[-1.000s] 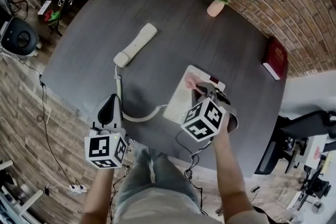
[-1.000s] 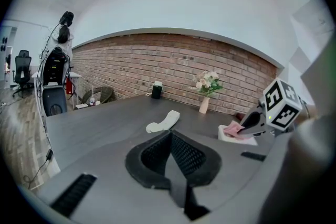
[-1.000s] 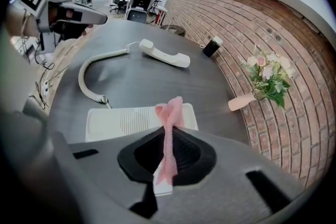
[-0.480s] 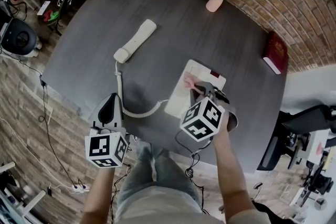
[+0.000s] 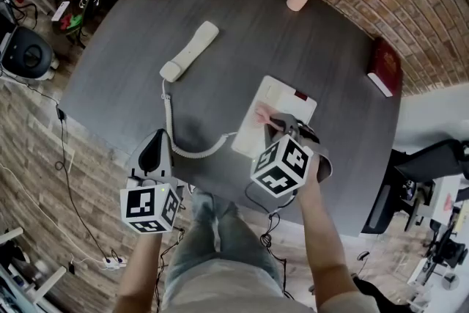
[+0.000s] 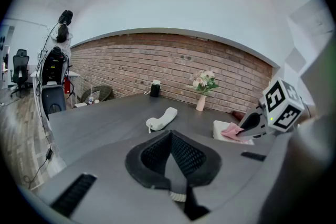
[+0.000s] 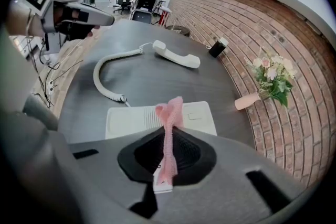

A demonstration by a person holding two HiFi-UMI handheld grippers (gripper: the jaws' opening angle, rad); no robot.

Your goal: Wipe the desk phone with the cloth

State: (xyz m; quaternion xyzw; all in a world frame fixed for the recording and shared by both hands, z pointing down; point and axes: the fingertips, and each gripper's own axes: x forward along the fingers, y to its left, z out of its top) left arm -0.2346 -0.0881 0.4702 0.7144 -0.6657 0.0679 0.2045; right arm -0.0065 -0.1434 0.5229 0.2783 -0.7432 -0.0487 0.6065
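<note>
right gripper (image 7: 168,145) clamped on pink cloth (image 7: 170,126) | cloth end over white desk phone base (image 7: 128,120), contact unclear | handset (image 7: 176,54) lying apart on dark table (image 7: 152,81), coiled cord (image 7: 101,75) trailing left | flower vase (image 7: 249,100) at right

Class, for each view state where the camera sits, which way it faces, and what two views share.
Head view: on the person's head, facing down at the table; shows both forearms, left gripper, right gripper.
Left gripper view: rides the left gripper, looking along its shut, empty jaws across the table toward the brick wall.
Right gripper view: rides the right gripper, looking along jaws shut on the cloth, over the phone base.
Shared: both gripper views show the handset.
</note>
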